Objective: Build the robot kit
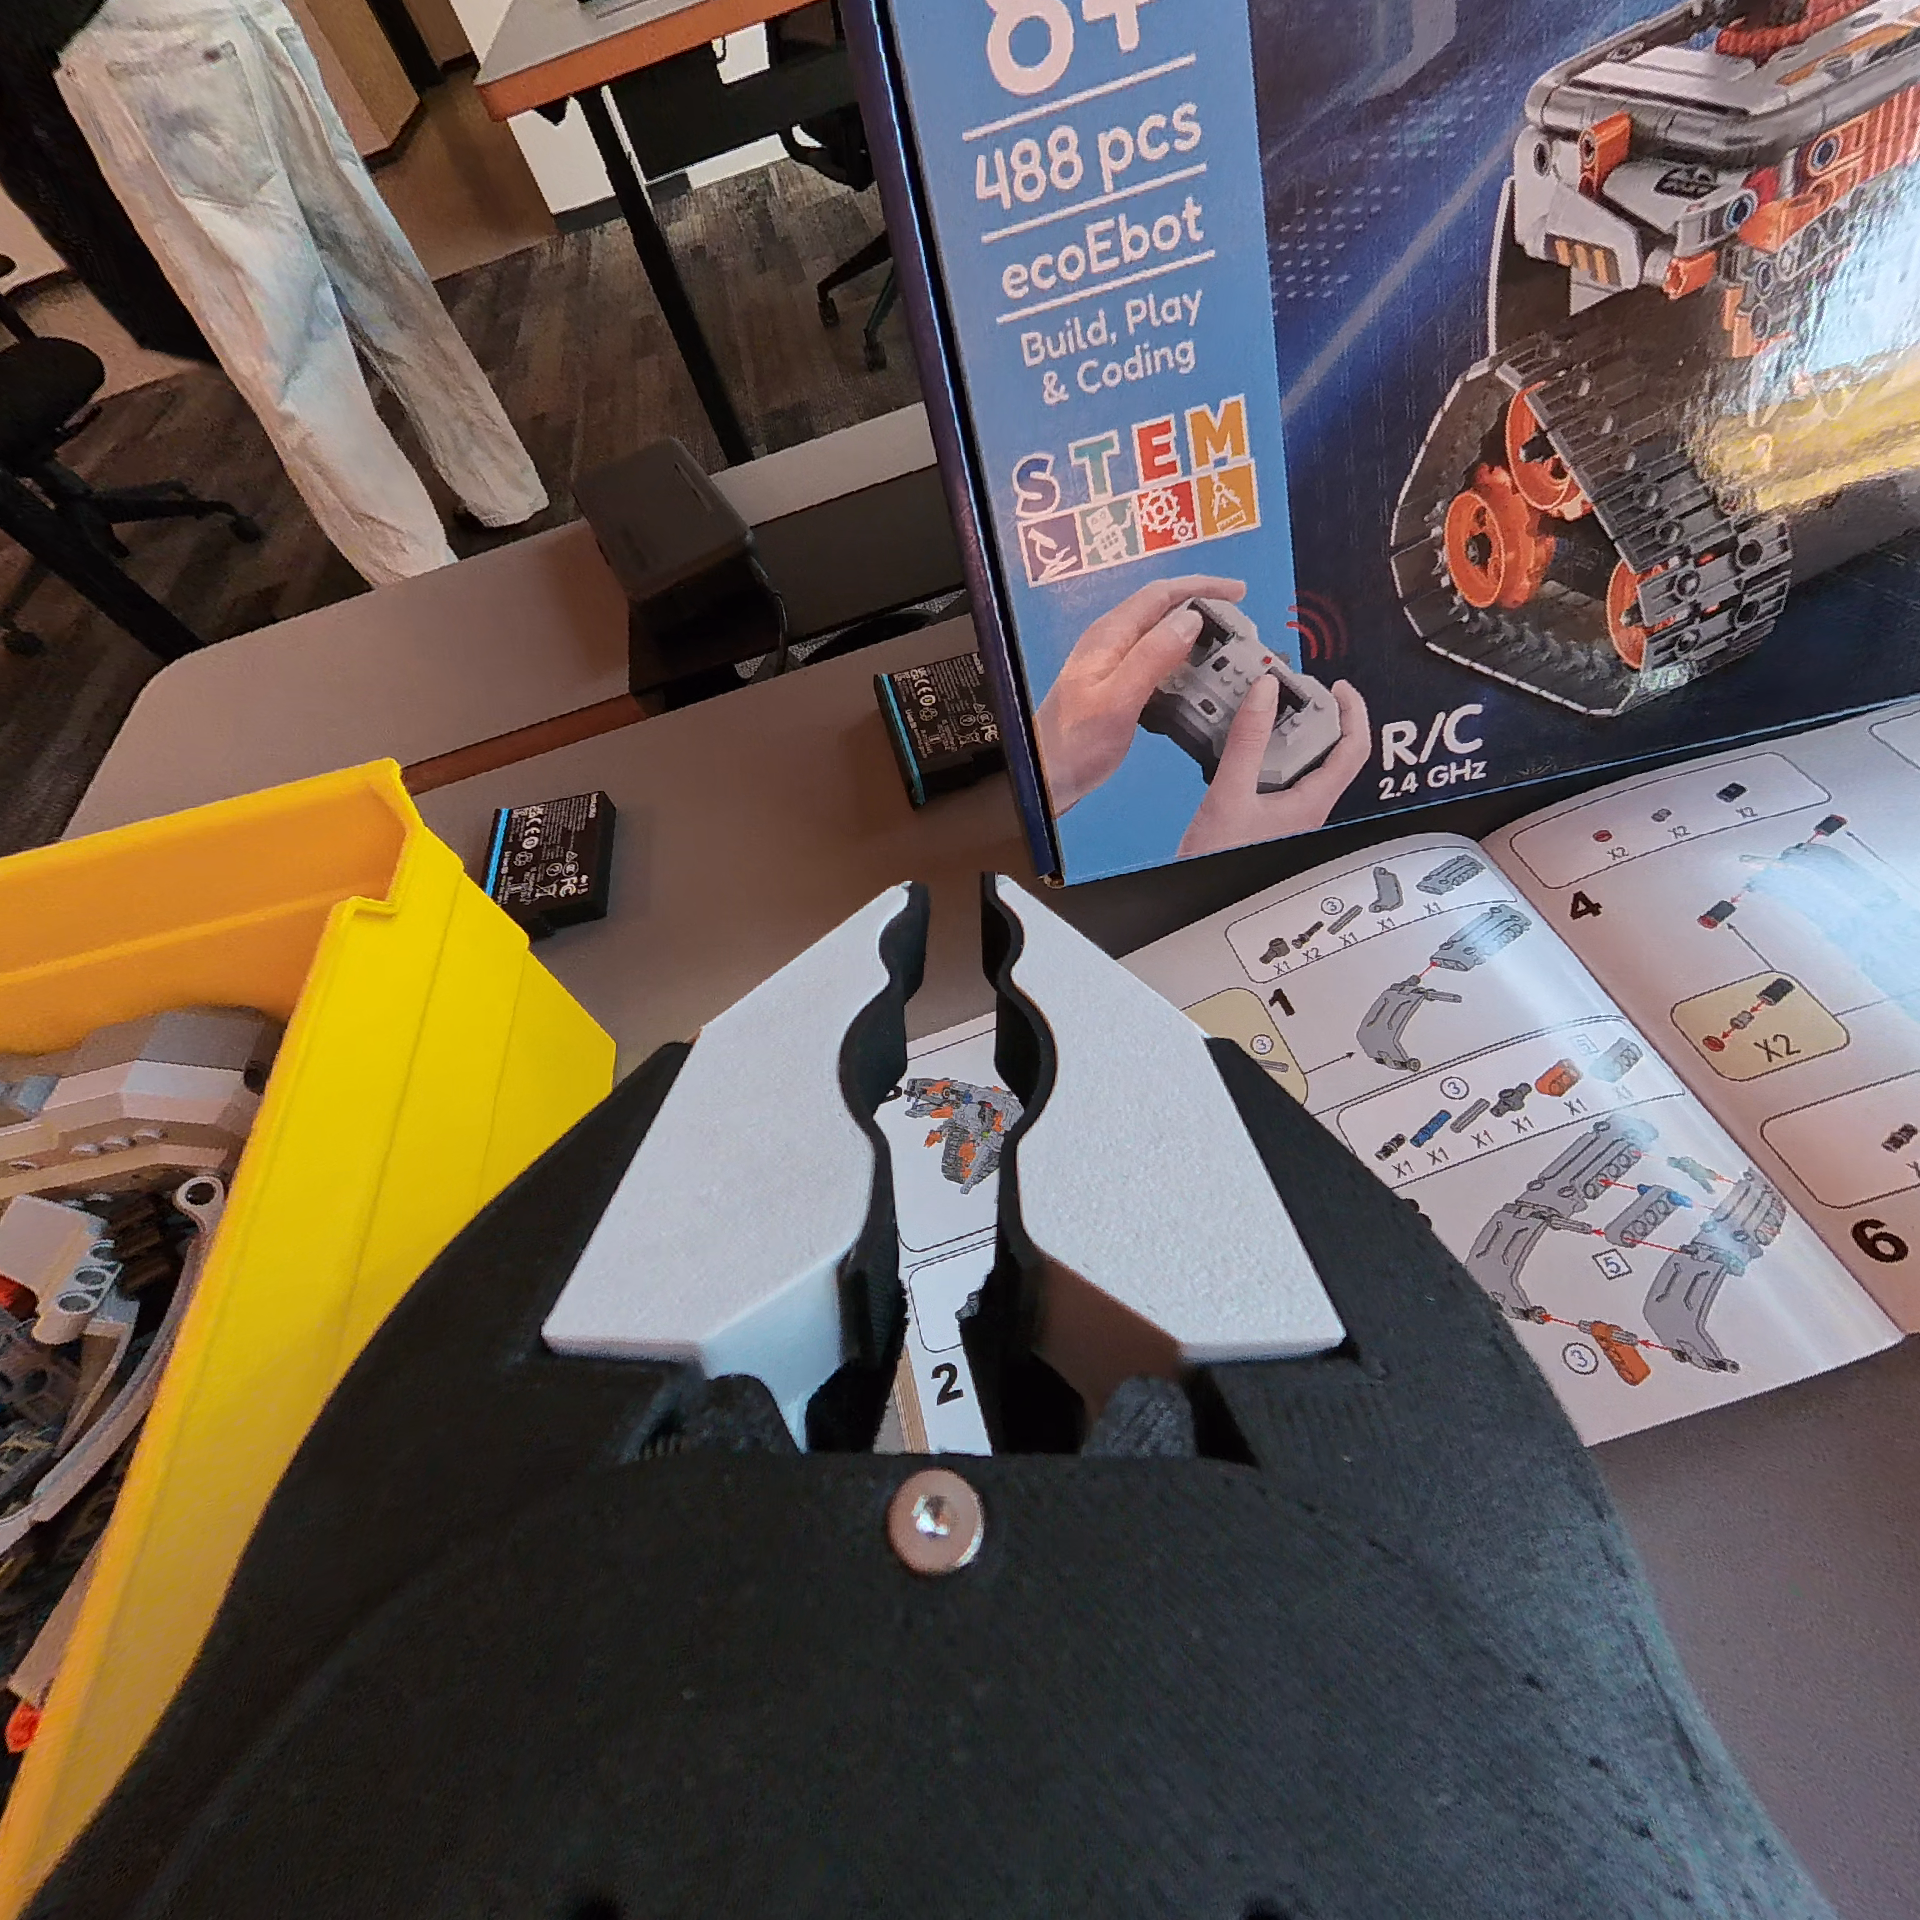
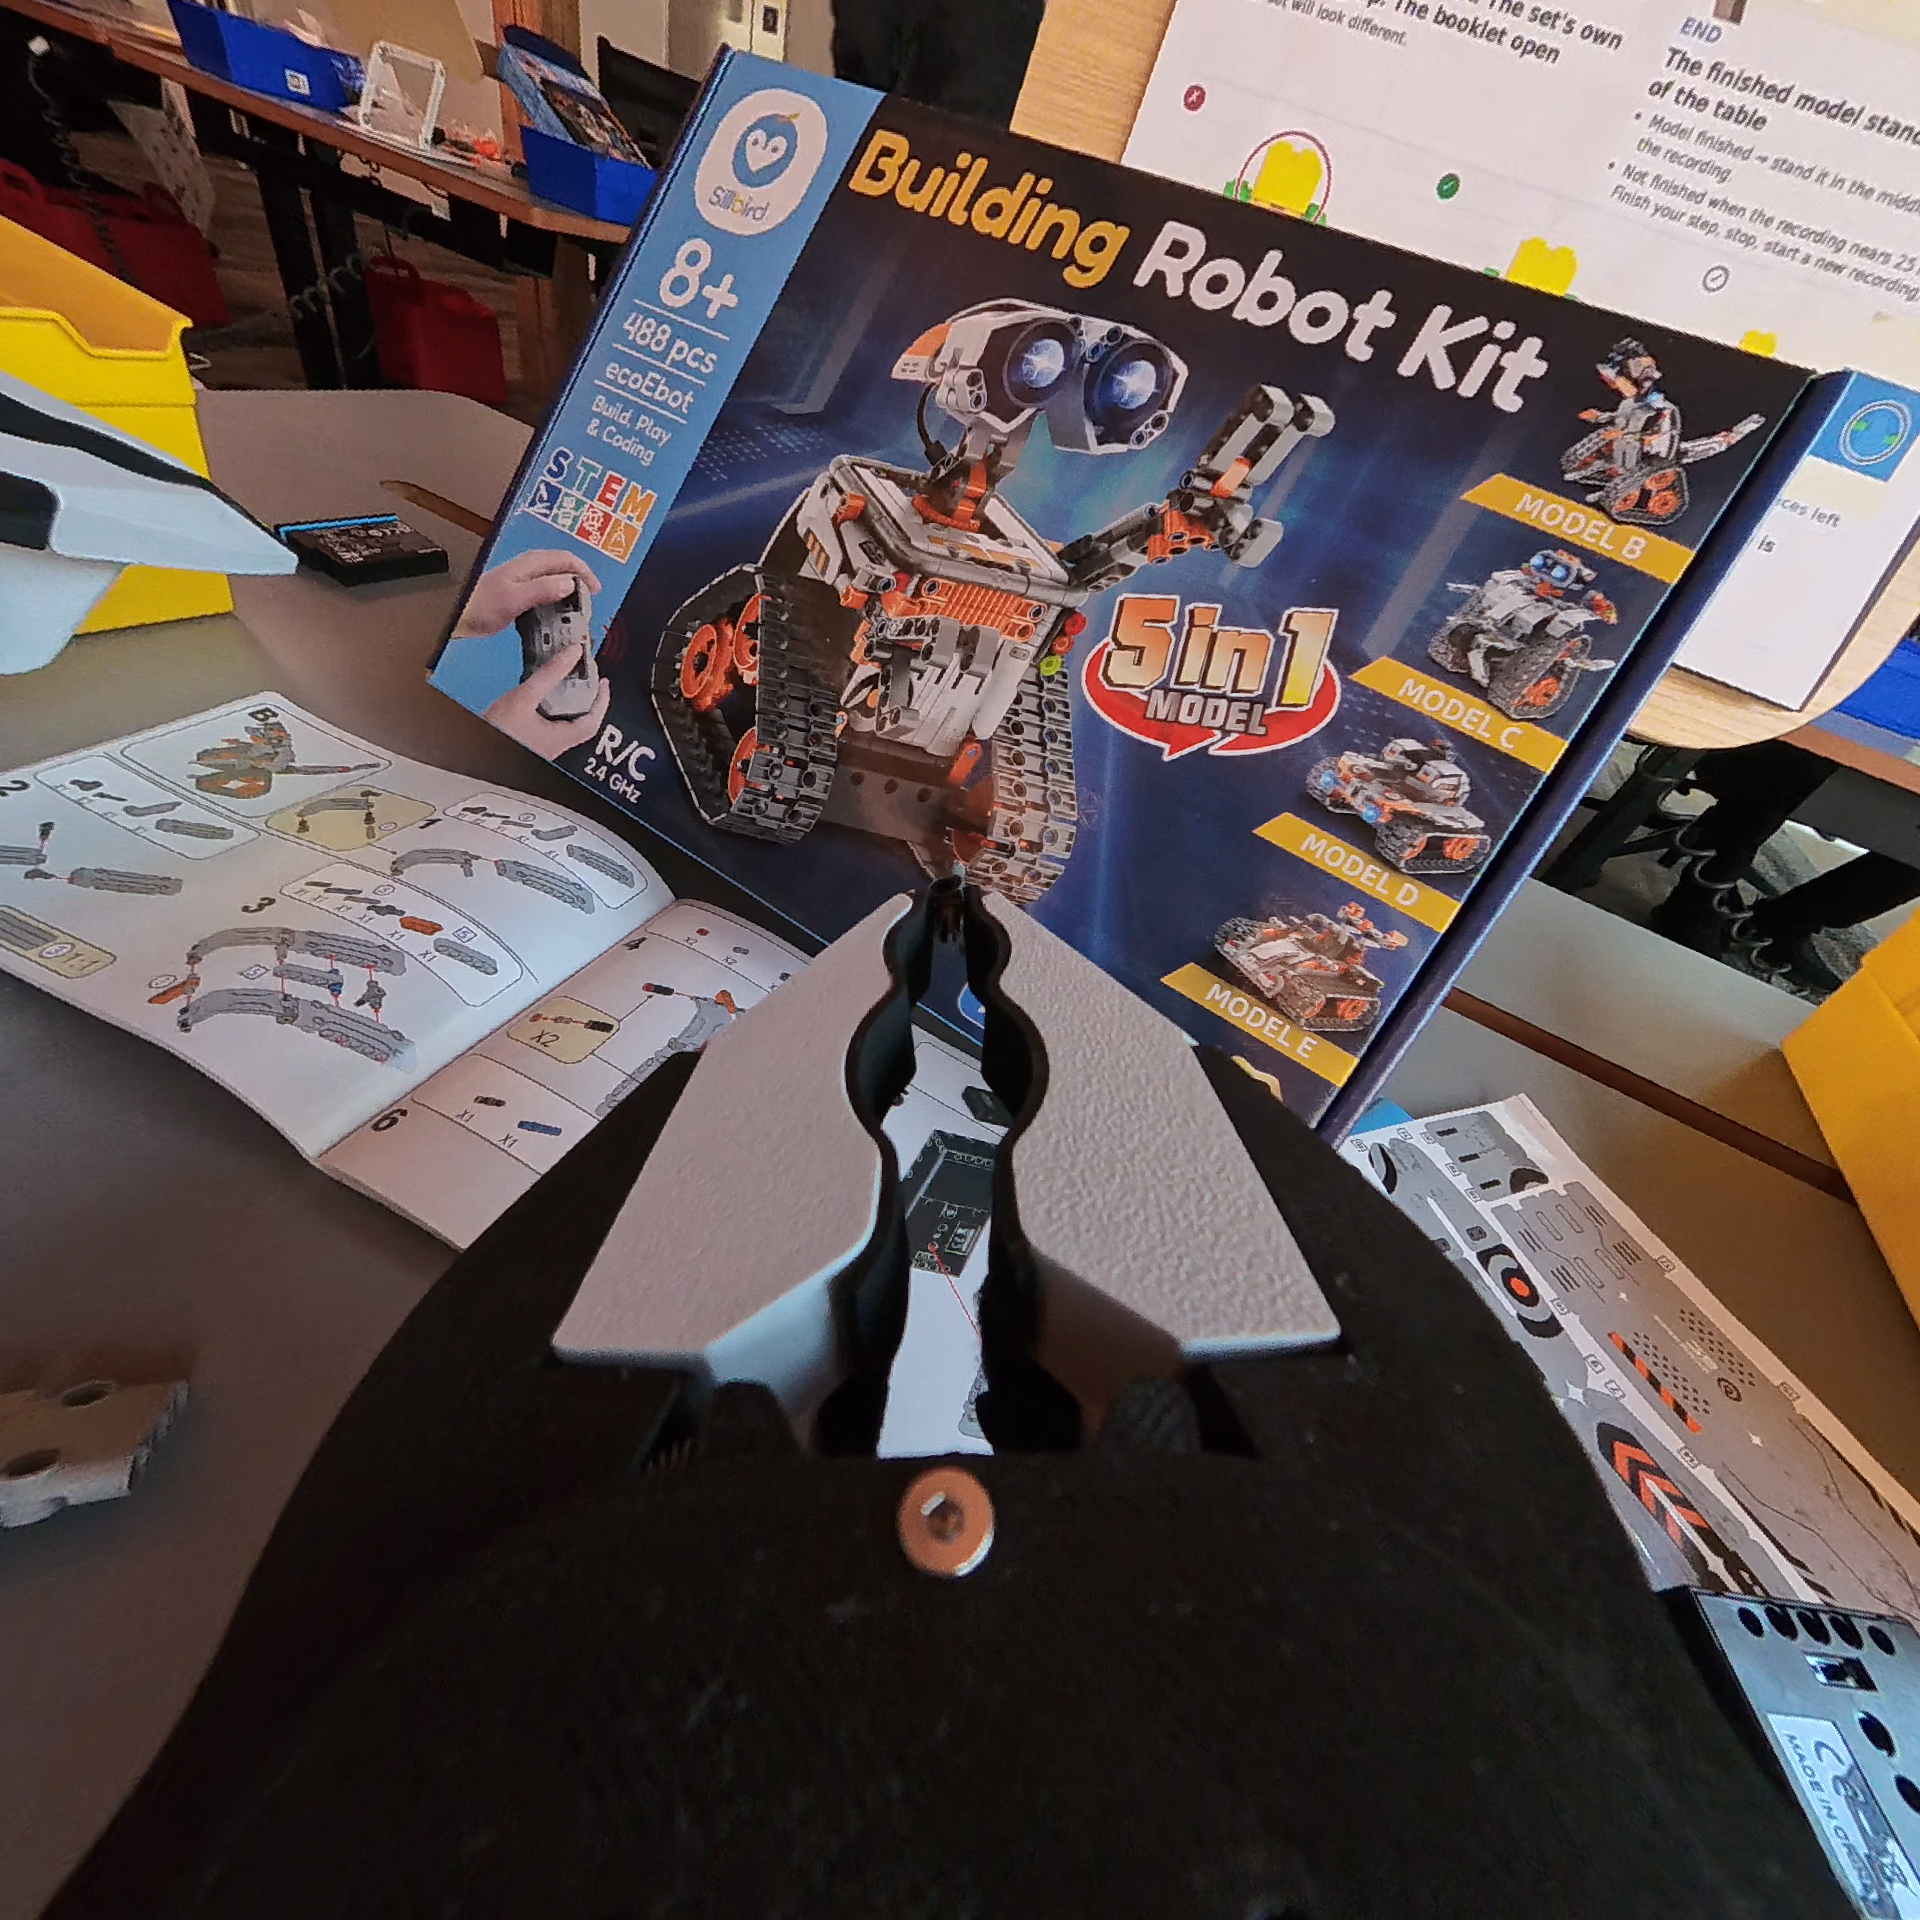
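My left gripper hangs over the left page of an open instruction booklet on a grey table. Its jaws stand a narrow gap apart with nothing between them. A yellow bin of grey, black and orange building parts is close on its left. My right gripper is shut on a small black pin at its tips, held above the booklet in front of the upright robot kit box. The left gripper shows at the left edge of the right wrist view.
Two black battery packs lie behind the bin. A sticker sheet lies at the right, a grey part at the left, another yellow bin far right. A person's legs stand beyond the table. One gripper's finger ends stand about 25 cm off the other's.
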Demonstrator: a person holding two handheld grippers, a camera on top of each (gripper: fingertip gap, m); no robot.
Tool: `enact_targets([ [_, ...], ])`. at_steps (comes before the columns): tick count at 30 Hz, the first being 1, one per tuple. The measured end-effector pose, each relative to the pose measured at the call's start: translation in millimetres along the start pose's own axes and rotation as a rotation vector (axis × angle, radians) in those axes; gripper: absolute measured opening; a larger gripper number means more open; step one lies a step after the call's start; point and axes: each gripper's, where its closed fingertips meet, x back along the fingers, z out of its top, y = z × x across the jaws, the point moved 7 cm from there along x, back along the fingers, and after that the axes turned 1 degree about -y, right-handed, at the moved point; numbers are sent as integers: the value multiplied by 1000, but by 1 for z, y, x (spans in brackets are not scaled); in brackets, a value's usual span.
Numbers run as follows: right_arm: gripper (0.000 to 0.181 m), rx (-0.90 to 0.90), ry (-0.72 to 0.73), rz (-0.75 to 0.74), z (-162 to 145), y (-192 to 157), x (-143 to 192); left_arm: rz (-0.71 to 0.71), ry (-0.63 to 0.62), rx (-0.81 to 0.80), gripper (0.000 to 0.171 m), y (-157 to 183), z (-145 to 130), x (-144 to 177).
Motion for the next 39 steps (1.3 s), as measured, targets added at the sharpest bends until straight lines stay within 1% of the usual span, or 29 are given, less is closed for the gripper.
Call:
enact_targets([
  [22,4,-2,2,29,0,-6,0,26,-31,-27,12,-1,-2,-2],
  [31,4,15,19,52,4,-15,1,25,-26,-25,17,0,-2,-2],
  [39,4,-5,28,44,5,-10,3,21,-23,-33,19,2,0,-1],
])
